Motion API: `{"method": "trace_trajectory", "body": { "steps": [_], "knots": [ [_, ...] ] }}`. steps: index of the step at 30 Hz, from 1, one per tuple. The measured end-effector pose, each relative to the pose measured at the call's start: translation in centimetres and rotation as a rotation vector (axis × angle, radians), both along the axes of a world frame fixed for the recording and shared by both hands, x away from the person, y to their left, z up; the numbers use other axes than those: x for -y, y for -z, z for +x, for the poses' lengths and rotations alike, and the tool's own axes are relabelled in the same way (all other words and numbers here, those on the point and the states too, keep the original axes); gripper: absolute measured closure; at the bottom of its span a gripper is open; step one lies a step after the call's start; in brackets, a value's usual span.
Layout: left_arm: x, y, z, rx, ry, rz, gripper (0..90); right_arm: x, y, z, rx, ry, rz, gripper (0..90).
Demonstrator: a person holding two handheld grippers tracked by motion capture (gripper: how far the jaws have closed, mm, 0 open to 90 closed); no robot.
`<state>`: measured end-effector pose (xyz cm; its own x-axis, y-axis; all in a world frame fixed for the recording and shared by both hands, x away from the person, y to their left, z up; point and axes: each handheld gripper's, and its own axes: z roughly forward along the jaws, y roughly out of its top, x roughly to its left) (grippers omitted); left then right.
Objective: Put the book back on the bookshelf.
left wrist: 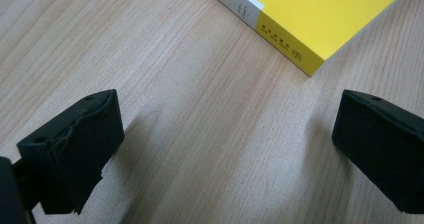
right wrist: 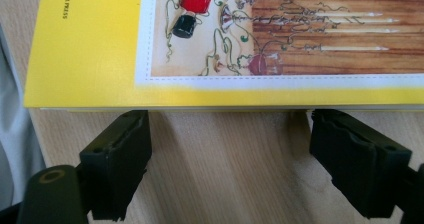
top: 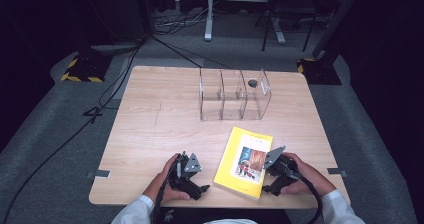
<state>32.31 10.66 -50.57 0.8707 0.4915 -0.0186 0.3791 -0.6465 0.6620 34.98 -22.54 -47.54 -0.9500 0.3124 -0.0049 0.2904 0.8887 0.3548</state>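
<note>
While my two hands rest near the six o'clock edge of the wooden table (top: 150, 114), the yellow book (top: 243, 161) lies flat between them, its cover up, tilted so that its far end leans toward one o'clock. My right gripper (top: 270, 176) sits just beside the book's long edge at about three o'clock of it; in the right gripper view (right wrist: 227, 154) the jaws stand wide apart, their tips right up against the page edge, with only bare wood in the gap and nothing pinched. I cannot tell whether the tips actually touch the pages. The cover picture (right wrist: 310, 29), with a small figure in red and a brown wooden pattern, lies straight ahead of those jaws at twelve o'clock. My left gripper (top: 197, 186) lies at about nine o'clock of the book, near it but apart from it. In the left gripper view (left wrist: 227, 144) its jaws are also spread wide over bare table, holding nothing, and the book's near corner (left wrist: 310, 66), where the spine meets the end of the book, shows ahead at roughly one o'clock, clear of both black tips. Farther across the table, at about twelve o'clock from the book and well apart from it, stands a clear plastic organizer (top: 234, 96) with upright dividers. My white sleeves (top: 340, 204) come in at the bottom of the high view.
</note>
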Motion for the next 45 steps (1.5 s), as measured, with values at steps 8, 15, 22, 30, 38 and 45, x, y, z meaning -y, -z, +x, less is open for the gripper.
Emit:
{"method": "trace_trajectory", "body": {
  "steps": [8, 15, 22, 30, 38, 45],
  "knots": [
    [0.0, 0.0, -0.1, 0.005, 0.004, -0.006, 1.6, 1.0, 0.6, -0.1, 0.053, 0.04, 0.15, 22.2],
    [0.2, -0.9, -0.4, 0.008, 0.051, -0.093, 14.6, 1.1, 0.8, 0.0, 0.074, 0.082, 0.237, 23.6],
    [4.1, -1.7, -1.4, 0.048, 0.147, -0.092, 16.3, 1.0, -0.6, 0.2, 0.098, 0.123, 0.372, 25.0],
    [7.6, -1.5, -2.3, 0.124, 0.168, -0.021, 17.1, 0.2, -2.2, 0.5, 0.118, 0.148, 0.456, 24.9],
    [8.7, -1.6, -2.7, 0.22, 0.11, 0.012, 25.9, -0.1, -3.4, 0.4, 0.134, 0.157, 0.499, 25.6],
    [7.8, -2.3, -2.8, 0.274, 0.133, -0.005, 49.6, 0.2, -4.1, 0.0, 0.134, 0.163, 0.517, 26.0]
  ]
}}
